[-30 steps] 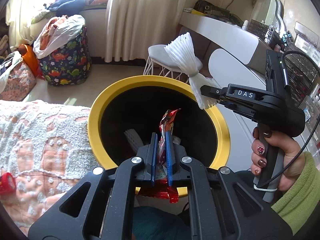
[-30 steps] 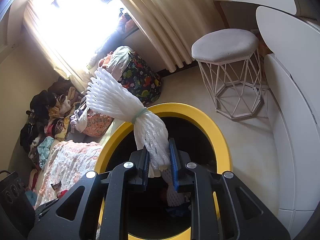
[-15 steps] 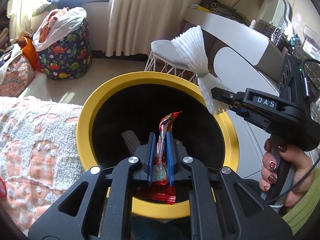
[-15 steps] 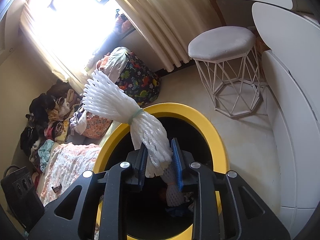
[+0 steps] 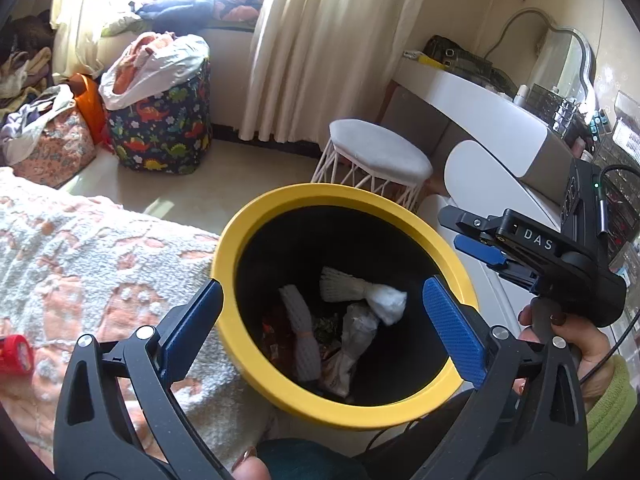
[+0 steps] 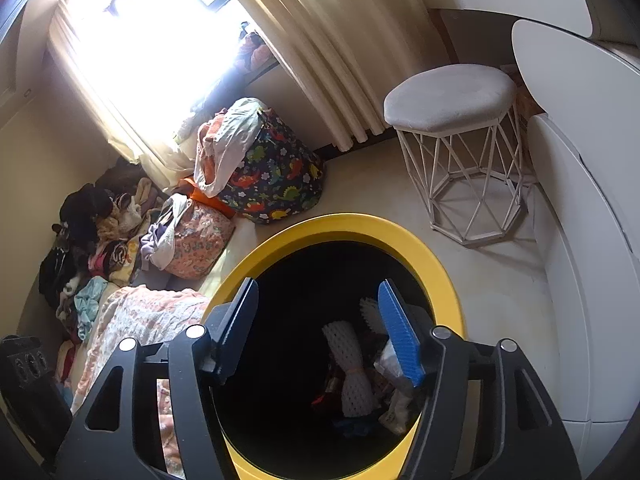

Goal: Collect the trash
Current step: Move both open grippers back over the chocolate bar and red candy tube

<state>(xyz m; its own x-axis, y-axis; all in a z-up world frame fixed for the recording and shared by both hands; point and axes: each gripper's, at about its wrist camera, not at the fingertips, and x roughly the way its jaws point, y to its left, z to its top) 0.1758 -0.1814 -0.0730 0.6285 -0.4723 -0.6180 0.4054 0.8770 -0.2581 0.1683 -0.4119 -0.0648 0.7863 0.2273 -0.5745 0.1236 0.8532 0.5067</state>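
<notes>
A black bin with a yellow rim stands on the floor beside the bed. Inside lie a white foam net, a second foam net, a red wrapper and crumpled paper. My left gripper is open and empty above the bin's near side. My right gripper is open and empty over the bin mouth; it shows in the left wrist view at the bin's right rim.
A bed with a pink and white blanket lies left of the bin. A white wire stool stands behind it, a white dresser to the right. A dinosaur-print bag and clothes piles sit by the window.
Both grippers opened. The red wrapper dropped from the left gripper and the white foam net dropped from the right gripper; both now lie inside the bin.
</notes>
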